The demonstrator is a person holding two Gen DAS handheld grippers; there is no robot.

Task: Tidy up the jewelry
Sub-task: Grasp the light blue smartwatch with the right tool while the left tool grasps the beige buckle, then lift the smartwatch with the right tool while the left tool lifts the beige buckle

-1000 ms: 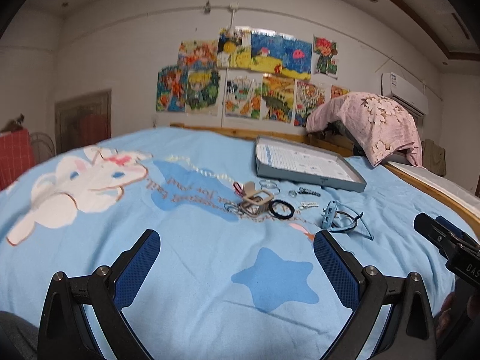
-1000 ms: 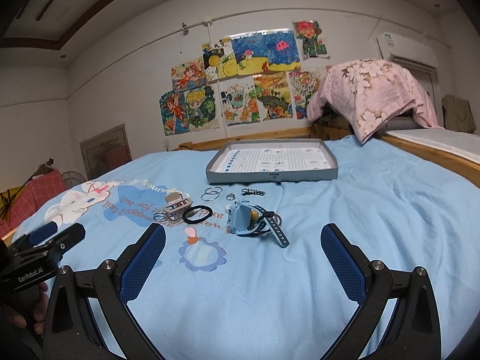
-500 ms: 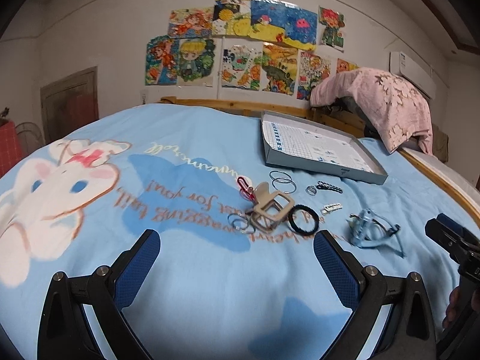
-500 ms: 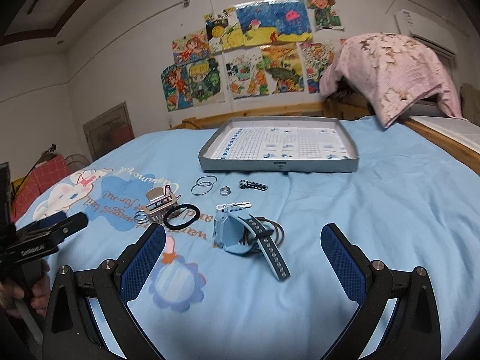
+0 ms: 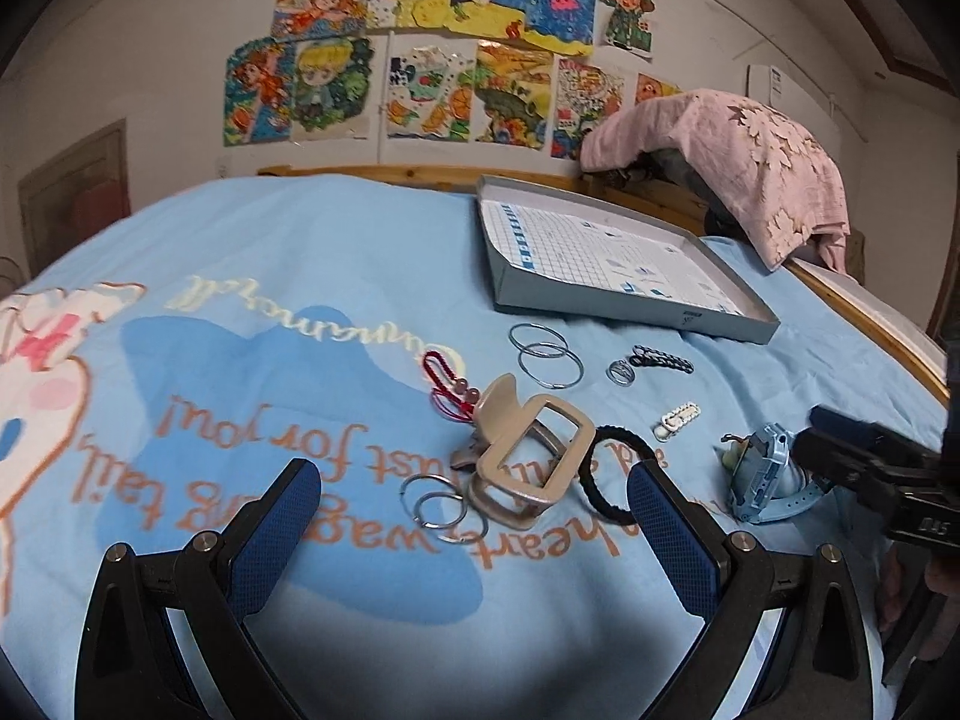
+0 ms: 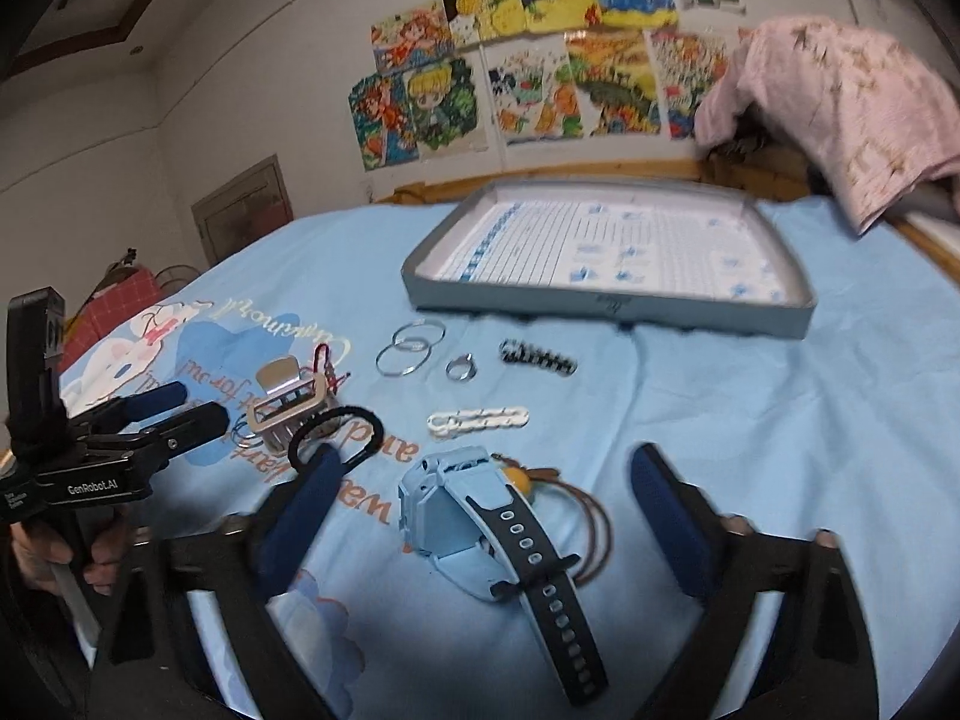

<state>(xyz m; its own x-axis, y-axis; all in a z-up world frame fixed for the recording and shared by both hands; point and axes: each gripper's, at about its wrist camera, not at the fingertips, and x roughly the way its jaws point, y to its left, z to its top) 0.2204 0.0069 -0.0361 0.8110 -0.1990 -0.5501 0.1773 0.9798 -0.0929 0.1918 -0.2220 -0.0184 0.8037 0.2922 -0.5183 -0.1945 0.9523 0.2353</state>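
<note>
Jewellery lies scattered on the blue bedspread in front of a grey tray [image 5: 606, 306] [image 6: 606, 303]. My left gripper [image 5: 474, 516] [image 6: 180, 411] is open just short of a beige hair claw [image 5: 528, 468] [image 6: 288, 402], two small silver rings [image 5: 441, 507] and a black hair tie [image 5: 606, 474] [image 6: 336, 438]. My right gripper [image 6: 486, 510] [image 5: 852, 450] has its jaws closing. A light blue watch [image 6: 462, 510] [image 5: 762, 474] sits between them, and the pads are not touching it. An orange bead on a brown cord [image 6: 522, 480] lies against the watch.
Nearer the tray lie two silver bangles [image 5: 546, 354] [image 6: 411, 348], a red cord [image 5: 447, 384], a small ring [image 5: 621, 371] [image 6: 461, 367], a black chain [image 5: 660, 358] [image 6: 537, 357] and a white clip [image 5: 678, 417] [image 6: 480, 420]. A pink cloth [image 5: 738, 162] drapes over the wooden bed frame at the back right.
Both grippers have come forward and lower toward the jewellery. The right jaws have narrowed, with the blue watch now between them. The left jaws stay wide.
</note>
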